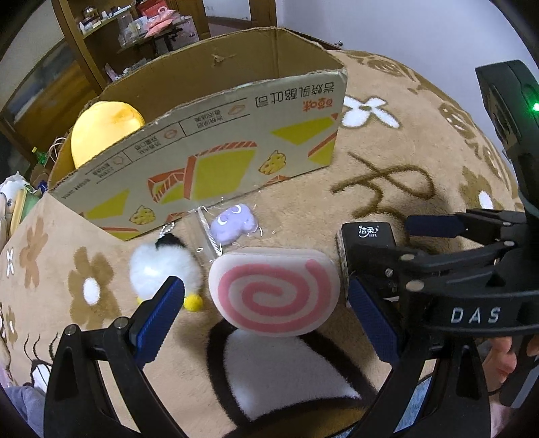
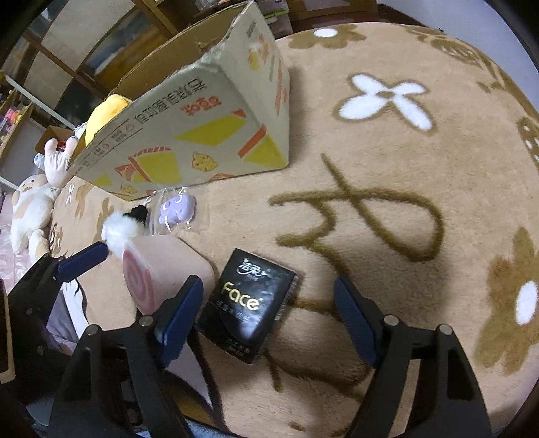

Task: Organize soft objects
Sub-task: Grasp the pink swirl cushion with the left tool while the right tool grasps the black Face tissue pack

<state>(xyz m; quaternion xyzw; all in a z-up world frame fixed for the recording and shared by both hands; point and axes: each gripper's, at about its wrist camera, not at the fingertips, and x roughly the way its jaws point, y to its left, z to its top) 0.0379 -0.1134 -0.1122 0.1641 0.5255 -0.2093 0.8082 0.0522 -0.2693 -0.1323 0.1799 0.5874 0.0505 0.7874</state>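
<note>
A pink-swirl roll cushion (image 1: 274, 291) lies on the beige carpet (image 1: 387, 161), between the open fingers of my left gripper (image 1: 266, 296); the pads do not touch it. It also shows in the right wrist view (image 2: 158, 269). A black tissue pack (image 2: 251, 303) lies between the open fingers of my right gripper (image 2: 269, 296); in the left wrist view the pack (image 1: 367, 236) sits right of the cushion. A white fluffy keychain toy (image 1: 161, 269) and a bagged purple toy (image 1: 232, 224) lie in front of the cardboard box (image 1: 215, 151), which holds a yellow plush (image 1: 101, 128).
The right gripper's body (image 1: 471, 276) crosses the right side of the left wrist view. Plush animals (image 2: 32, 209) lie at the carpet's left edge. Wooden shelves (image 1: 134, 30) stand behind the box.
</note>
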